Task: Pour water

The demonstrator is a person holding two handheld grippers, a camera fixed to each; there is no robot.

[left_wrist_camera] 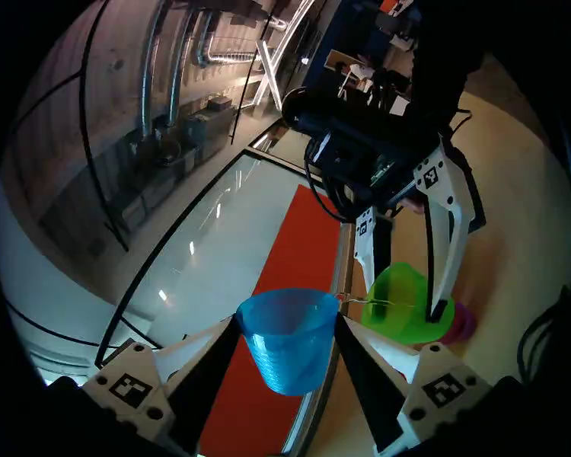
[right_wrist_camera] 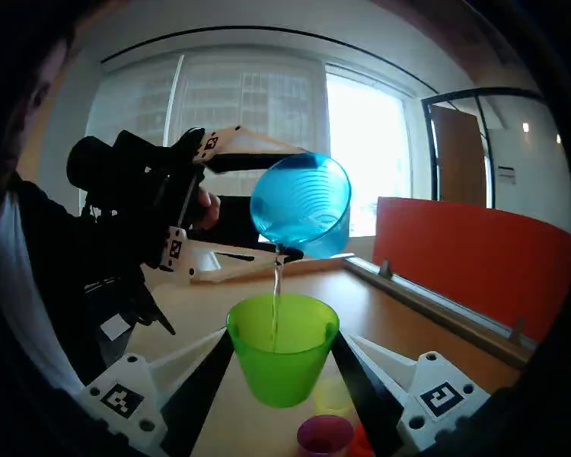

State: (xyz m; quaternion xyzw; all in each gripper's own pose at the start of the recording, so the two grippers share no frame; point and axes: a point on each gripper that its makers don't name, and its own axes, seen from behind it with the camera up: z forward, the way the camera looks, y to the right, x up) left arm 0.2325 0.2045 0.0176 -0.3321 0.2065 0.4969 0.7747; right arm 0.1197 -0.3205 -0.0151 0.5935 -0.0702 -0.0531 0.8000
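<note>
Left gripper view, rolled sideways, sits close behind the blue cup, facing the green cup; right gripper view looks back the opposite way. Both views share both cups.

Translucent, ribbed blue cup: hangs tipped steeply, mouth down and sideways, gripped between the fingers of the left tool. Spills a thin water stream from its lower lip. Translucent green cup: stands upright just below, gripped in the right tool, catching the stream inside.
</note>
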